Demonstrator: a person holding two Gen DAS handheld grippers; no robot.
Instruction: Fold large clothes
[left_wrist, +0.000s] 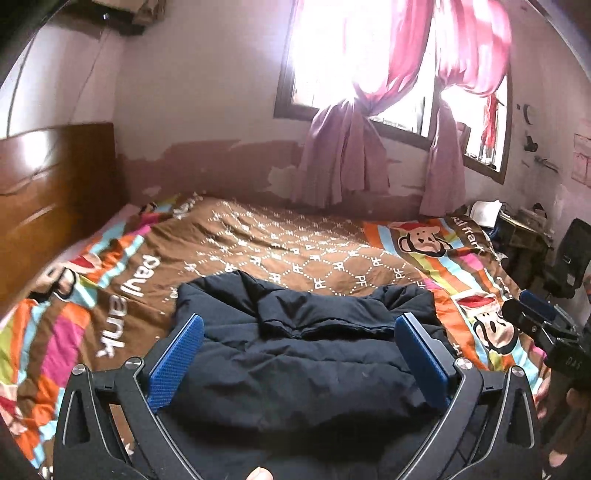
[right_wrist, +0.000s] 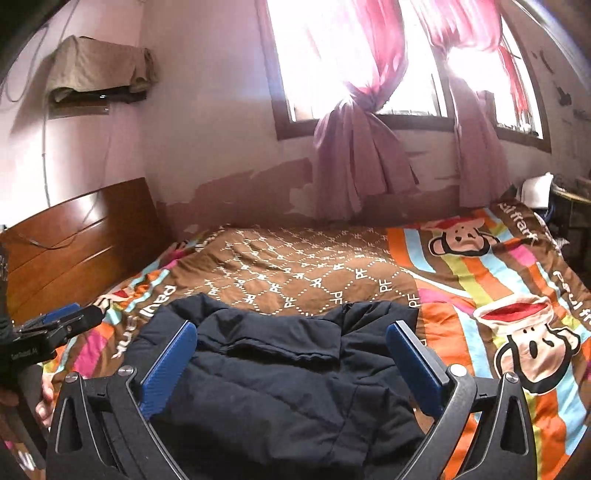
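A dark navy padded jacket (left_wrist: 295, 354) lies folded into a bundle on the near side of the bed; it also shows in the right wrist view (right_wrist: 280, 369). My left gripper (left_wrist: 300, 325) is open and empty, held above the jacket with its blue pads either side of it. My right gripper (right_wrist: 291, 332) is open and empty too, also above the jacket. The right gripper shows at the right edge of the left wrist view (left_wrist: 535, 321), and the left gripper at the left edge of the right wrist view (right_wrist: 70, 317). Neither touches the jacket.
The bed carries a brown and striped cartoon-monkey bedspread (left_wrist: 303, 247). A wooden headboard (left_wrist: 48, 192) stands at the left. Tied pink curtains (left_wrist: 347, 147) hang at the window on the far wall. A cluttered table (left_wrist: 517, 225) stands at the far right.
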